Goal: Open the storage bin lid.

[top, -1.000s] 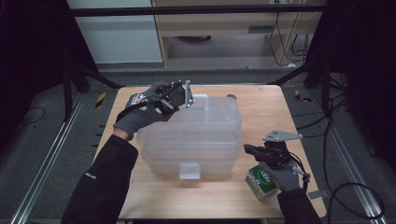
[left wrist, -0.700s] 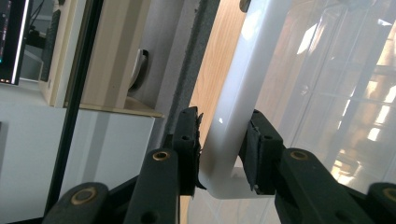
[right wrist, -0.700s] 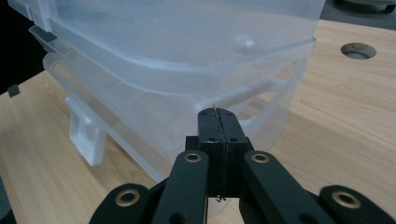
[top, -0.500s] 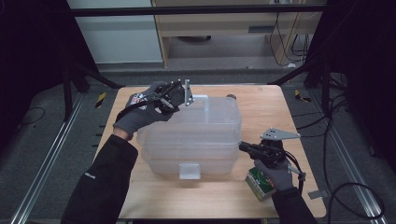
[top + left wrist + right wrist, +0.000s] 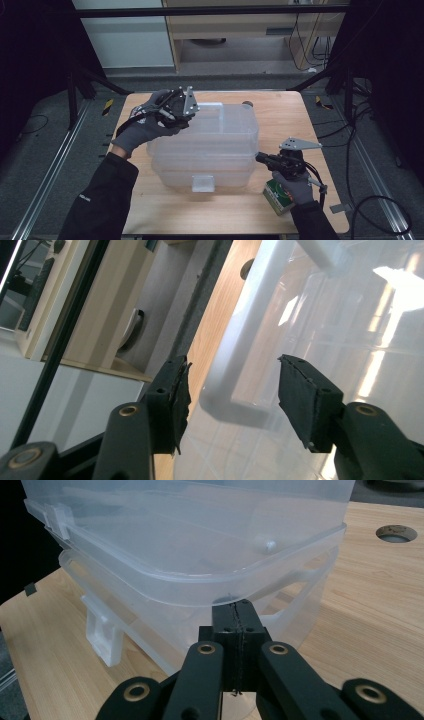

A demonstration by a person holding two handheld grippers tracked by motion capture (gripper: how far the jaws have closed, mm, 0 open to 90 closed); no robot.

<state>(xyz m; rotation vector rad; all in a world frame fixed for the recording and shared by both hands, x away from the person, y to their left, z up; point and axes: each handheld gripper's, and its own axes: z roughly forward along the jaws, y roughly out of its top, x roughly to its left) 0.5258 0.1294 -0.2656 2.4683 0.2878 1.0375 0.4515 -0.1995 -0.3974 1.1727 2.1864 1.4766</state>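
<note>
Clear plastic storage bins [image 5: 210, 145], nested and inverted, mid-table on pale wooden tabletop [image 5: 280, 112]. White moulded handle [image 5: 240, 345] between spread, open jaws of left gripper [image 5: 232, 395], not touched. Left gloved hand [image 5: 145, 125] raised over far left corner. Right gripper [image 5: 235, 612] pressed shut on nothing, tips at rim of near right corner. Right hand [image 5: 295, 187] low, over green-and-white carton [image 5: 277, 197] near table's front edge. Round hole [image 5: 395, 532] beyond bins.
</note>
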